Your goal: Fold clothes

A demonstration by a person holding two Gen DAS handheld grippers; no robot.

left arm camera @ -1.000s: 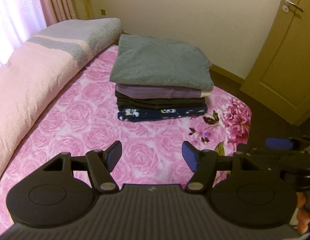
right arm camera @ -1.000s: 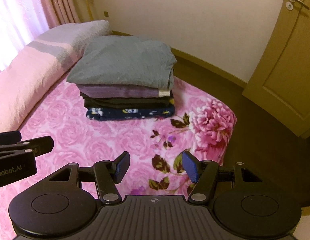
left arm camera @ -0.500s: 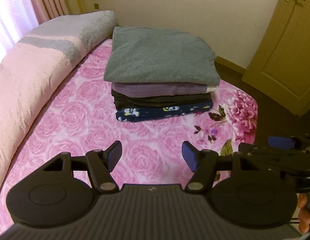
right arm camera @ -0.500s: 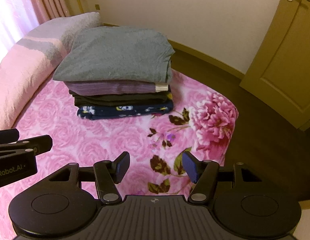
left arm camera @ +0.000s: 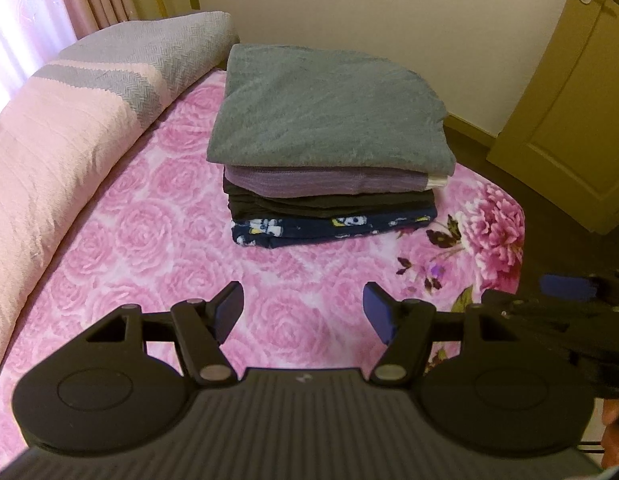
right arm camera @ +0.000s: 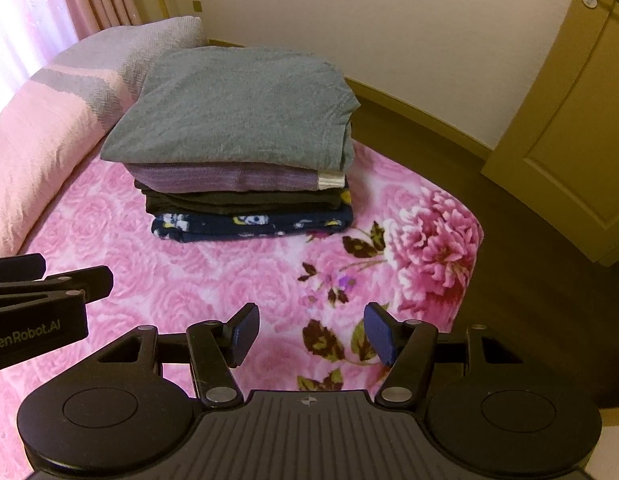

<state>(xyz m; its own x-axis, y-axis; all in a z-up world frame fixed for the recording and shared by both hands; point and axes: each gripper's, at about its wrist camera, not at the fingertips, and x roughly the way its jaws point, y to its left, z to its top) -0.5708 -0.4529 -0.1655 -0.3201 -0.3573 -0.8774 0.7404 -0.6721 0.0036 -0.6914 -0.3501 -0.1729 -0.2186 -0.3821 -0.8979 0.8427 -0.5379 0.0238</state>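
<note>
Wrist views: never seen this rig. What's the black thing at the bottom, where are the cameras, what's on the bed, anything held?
No robot arm here. A person carries a two-finger gripper in each hand, and each has a fisheye camera looking forward along its fingers. The black body with blue pads at the bottom of each picture is that camera's own gripper: the left gripper in the left wrist view, the right gripper in the right wrist view. Both are open and hold nothing. On the pink floral blanket sits a stack of folded clothes: a grey top, a purple garment, a dark one and a navy printed one. A pink and grey quilt lies alongside.
</note>
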